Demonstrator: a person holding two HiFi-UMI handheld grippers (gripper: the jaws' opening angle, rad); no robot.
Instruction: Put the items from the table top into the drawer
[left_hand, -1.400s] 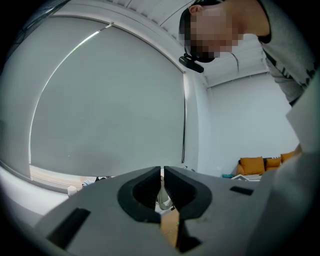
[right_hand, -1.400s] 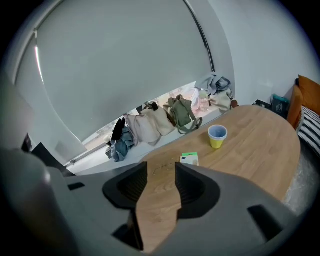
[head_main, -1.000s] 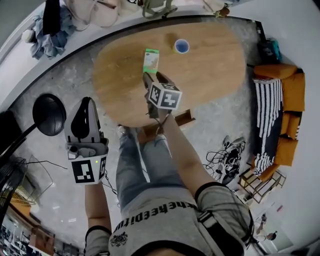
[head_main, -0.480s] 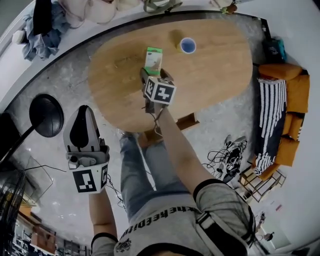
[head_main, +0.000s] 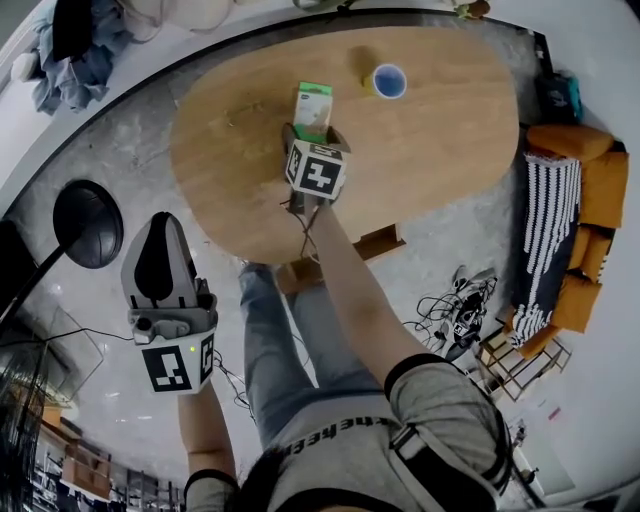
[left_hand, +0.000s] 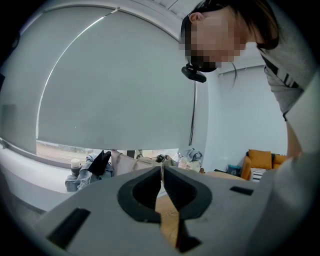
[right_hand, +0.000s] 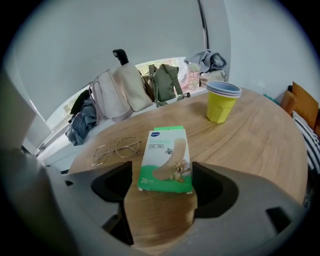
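Observation:
A green and white plaster box (head_main: 312, 108) (right_hand: 165, 160) lies flat on the oval wooden table (head_main: 440, 150). My right gripper (head_main: 312, 135) (right_hand: 162, 172) points steeply down at it. Its jaws are opening and stand wide on either side of the box's near end, with the pads off it. Thin-framed glasses (right_hand: 116, 150) lie left of the box. A yellow cup stack with blue rims (head_main: 389, 80) (right_hand: 222, 102) stands further back on the right. My left gripper (head_main: 160, 222) (left_hand: 161, 170) hangs over the floor left of the table, shut and empty.
A black round object (head_main: 88, 210) sits on the floor at the left. An orange sofa (head_main: 575, 200) is on the right, with cables (head_main: 455, 305) on the floor. Bags and clothes (right_hand: 125, 90) line the window ledge behind the table. A wooden part (head_main: 378, 240) shows under the table's near edge.
My right gripper has come down toward the plaster box, and its jaws have spread wider around it. My left gripper has sunk a little beside the table.

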